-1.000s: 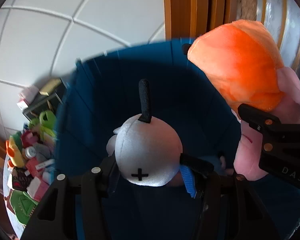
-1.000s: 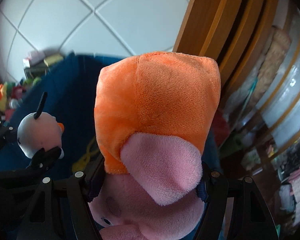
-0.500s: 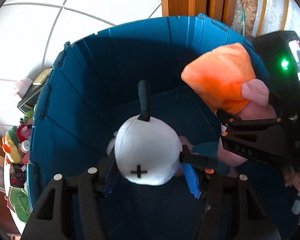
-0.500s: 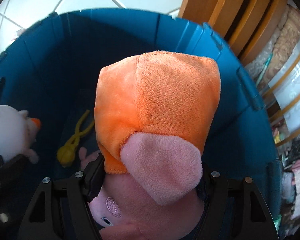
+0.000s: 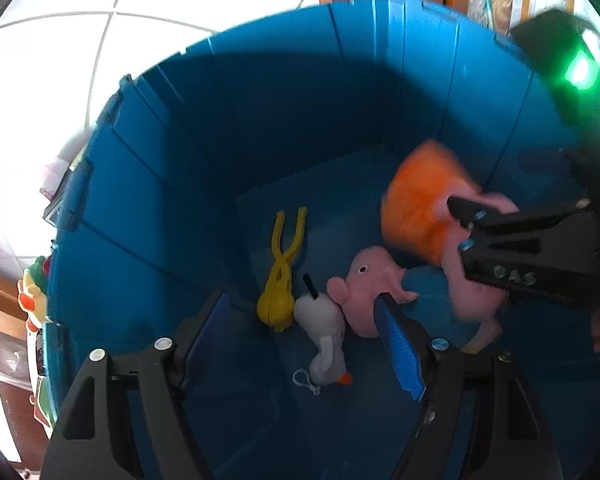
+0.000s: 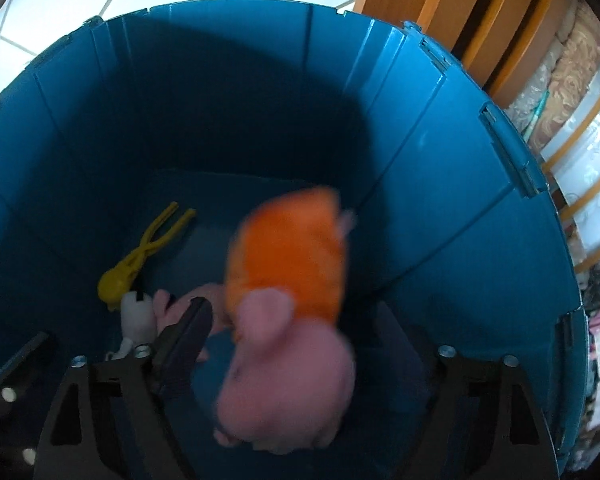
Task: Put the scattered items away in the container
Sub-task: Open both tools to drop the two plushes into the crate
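Both grippers hang over the blue bin (image 5: 148, 200), their jaws having just been opening. The left gripper (image 5: 300, 344) is spread and empty, the white plush (image 5: 324, 328) lying on the bin floor beside a yellow tool (image 5: 280, 280). The right gripper (image 6: 296, 344) gapes; the blurred orange-and-pink plush (image 6: 288, 300) seems to be loose between its fingers.

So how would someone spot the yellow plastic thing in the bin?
Look inside the big blue plastic bin, down on its floor. The yellow plastic tongs-shaped toy lies left of the small white plush: the only hard, two-pronged item among soft toys.
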Demonstrator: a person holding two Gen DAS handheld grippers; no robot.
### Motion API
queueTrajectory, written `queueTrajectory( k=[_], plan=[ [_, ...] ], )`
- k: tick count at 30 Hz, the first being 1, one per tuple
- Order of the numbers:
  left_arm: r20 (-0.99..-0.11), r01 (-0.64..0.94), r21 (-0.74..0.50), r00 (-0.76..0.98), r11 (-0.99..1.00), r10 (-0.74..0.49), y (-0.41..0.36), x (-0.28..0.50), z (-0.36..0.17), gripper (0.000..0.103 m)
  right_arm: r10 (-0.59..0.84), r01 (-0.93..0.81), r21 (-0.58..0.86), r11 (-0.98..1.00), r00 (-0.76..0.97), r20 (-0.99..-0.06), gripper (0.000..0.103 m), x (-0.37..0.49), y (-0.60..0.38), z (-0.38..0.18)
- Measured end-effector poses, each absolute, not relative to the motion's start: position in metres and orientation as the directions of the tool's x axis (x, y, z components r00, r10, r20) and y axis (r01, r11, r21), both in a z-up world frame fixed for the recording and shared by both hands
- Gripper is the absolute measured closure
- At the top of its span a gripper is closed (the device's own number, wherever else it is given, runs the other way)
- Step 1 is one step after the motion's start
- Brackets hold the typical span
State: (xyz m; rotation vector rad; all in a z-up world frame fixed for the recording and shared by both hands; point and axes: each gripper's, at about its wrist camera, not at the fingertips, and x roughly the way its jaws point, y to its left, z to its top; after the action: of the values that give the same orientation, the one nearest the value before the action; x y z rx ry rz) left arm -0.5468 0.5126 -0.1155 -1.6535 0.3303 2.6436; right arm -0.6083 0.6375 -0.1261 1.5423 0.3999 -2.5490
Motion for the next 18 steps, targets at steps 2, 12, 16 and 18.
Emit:
queueTrajectory(
  k=[2, 12, 16, 18],
  plan=[
    [-0.899, -0.123, 0.177, -0.424, -0.977, -0.109, 0.513, -0.549, -0.12, 0.029, 0.025, 0.251, -0.156, -0.955, -0.457, -0.889, 0.011, -0.609, 0.638, -0.126],
    [-0.91, -0.165, 0.194, -0.4, -0.967, -0.115, 0.523, -0.545, -0.123, 0.029, 0.078, 0.285, -0.212, -0.935, -0.417, -0.905, 0.001, -0.607, 0.633, -0.14],
    [-0.89, -0.135, 0.185, -0.444, -0.973, -0.108, 0.518, -0.533, -0.106, 0.029, 0.035, 0.304, -0.184, -0.935, -0.438, -0.898, 0.001, -0.601, 0.631, -0.128],
    [-0.89, -0.135, 0.14, -0.451, -0.981, -0.065, 0.516, -0.522, -0.096, 0.029, 0.0, 0.32, -0.161, -0.934, -0.45, -0.893, 0.001, -0.598, 0.629, -0.119]
  ],
)
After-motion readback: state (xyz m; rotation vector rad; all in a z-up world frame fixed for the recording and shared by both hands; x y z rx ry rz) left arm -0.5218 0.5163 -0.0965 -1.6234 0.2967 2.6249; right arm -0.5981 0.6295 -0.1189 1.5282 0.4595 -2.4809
